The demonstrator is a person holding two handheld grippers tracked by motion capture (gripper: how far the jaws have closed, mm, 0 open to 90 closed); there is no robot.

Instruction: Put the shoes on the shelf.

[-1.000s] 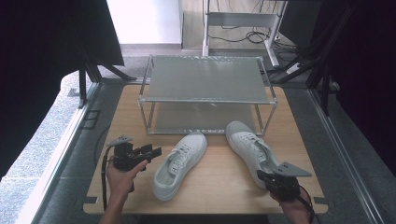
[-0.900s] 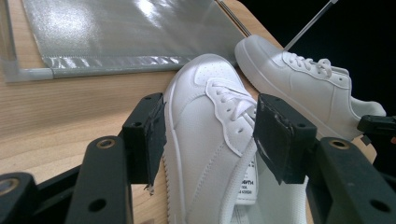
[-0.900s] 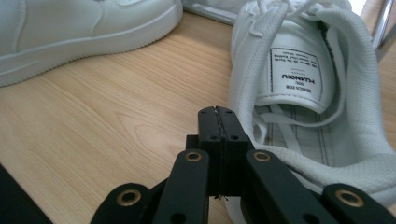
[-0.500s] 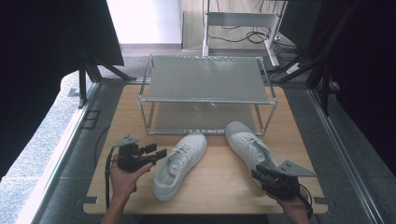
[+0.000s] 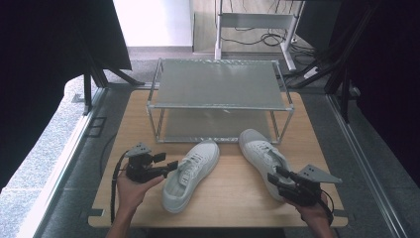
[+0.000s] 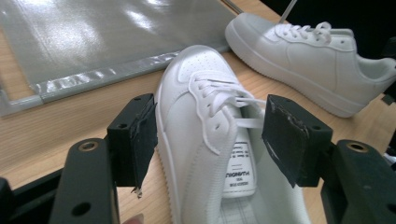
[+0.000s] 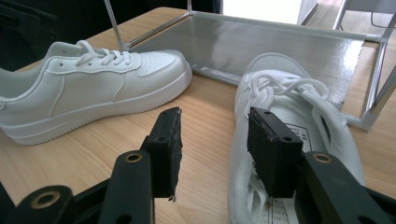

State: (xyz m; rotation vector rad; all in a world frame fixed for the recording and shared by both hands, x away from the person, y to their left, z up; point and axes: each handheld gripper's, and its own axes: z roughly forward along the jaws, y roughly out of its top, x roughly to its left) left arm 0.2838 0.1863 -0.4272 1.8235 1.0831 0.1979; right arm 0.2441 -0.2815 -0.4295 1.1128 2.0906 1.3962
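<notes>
Two white sneakers lie on the wooden table with toes toward a rack. My left gripper (image 5: 172,165) is at the side of the left sneaker (image 5: 190,173). In the left gripper view its open jaws (image 6: 210,135) straddle this sneaker's (image 6: 187,116) side wall and tongue, pads off it; they have just been opening. My right gripper (image 5: 275,177) is at the heel end of the right sneaker (image 5: 260,153). Its jaws (image 7: 217,149) have just been opening too, with that sneaker's (image 7: 289,107) side wall between them, one pad outside and one over the opening.
A metal-framed rack (image 5: 218,84) with two grey tiers stands at the back of the table (image 5: 237,198); its lower tier (image 7: 280,42) lies just beyond the toes. Rack legs stand close to the right sneaker. Dark screens flank the table.
The right gripper's jaws stand wider apart at the right sneaker's heel. The left gripper has edged slightly toward the left sneaker. Both sneakers lie where they were.
</notes>
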